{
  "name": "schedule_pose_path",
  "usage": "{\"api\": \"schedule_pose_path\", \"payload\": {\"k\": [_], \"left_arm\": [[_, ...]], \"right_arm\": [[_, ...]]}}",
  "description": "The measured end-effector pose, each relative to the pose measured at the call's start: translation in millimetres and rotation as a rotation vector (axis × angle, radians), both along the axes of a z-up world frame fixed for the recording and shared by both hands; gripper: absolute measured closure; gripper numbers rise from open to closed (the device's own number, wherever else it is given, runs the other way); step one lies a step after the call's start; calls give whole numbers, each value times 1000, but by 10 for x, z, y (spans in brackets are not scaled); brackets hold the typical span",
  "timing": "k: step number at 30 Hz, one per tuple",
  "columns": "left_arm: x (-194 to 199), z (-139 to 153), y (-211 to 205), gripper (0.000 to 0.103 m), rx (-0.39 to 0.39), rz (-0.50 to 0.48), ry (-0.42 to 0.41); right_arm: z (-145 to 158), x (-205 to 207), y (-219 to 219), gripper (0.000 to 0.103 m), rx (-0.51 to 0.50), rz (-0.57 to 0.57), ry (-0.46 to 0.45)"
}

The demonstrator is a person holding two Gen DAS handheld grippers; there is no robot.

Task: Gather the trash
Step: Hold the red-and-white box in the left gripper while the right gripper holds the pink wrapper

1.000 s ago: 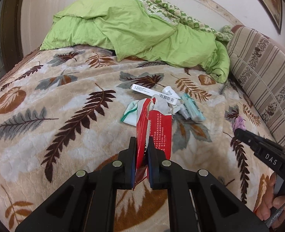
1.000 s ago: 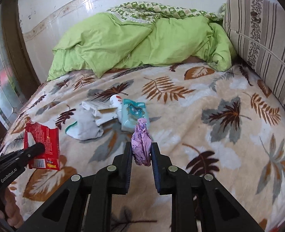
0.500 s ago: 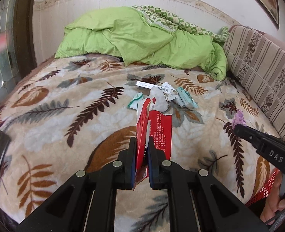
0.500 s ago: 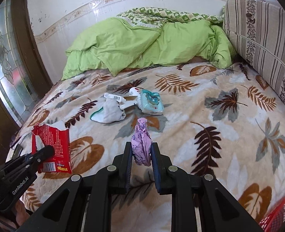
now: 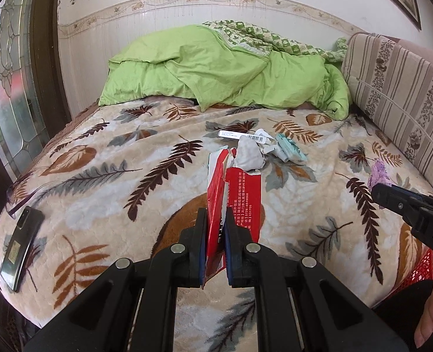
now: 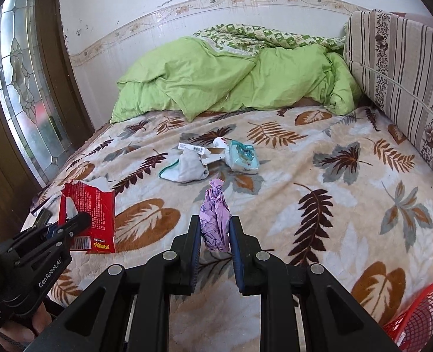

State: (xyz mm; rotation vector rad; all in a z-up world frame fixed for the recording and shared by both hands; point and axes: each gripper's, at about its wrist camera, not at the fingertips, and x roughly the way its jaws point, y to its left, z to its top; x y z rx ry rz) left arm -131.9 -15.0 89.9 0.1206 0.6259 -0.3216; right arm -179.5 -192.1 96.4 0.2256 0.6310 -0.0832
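Left wrist view: left gripper (image 5: 215, 228) is clamping a torn red packet (image 5: 234, 202) upright, jaws nearly shut on it. Right gripper (image 6: 215, 230) is pinching a crumpled purple wrapper (image 6: 215, 217). Ahead of both claws, remaining trash pile (image 6: 210, 158) is lying on the leaf-print blanket (image 6: 319, 176). Red basket (image 6: 421, 314) is sitting below-right of the right claw.

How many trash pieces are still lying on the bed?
4 visible, clustered mid-bed: white barcode strip, crumpled white-green wrapper, white torn box, teal wipes pack. More may hide underneath.
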Motion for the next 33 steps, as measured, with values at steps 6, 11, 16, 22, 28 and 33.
{"api": "schedule_pose_path", "payload": {"k": [6,11,16,22,28,33], "left_arm": [[48,-40,-18,93,26,4,-6],[94,-55,-35,93,40,8,-17],[151,-118,-75,93,57,7,-7],[193,-167,-93,93,67,9,0],[222,-196,-103,93,75,14,4],[222,-192,-100,93,74,10,4]], "right_arm": [[-46,49,15,83,18,24,-1],[-66,85,-13,83,41,33,-6],[-90,117,-31,83,53,36,-4],[-118,147,-57,83,69,38,-1],[-138,191,-39,83,72,46,4],[-142,196,-42,83,75,47,6]]}}
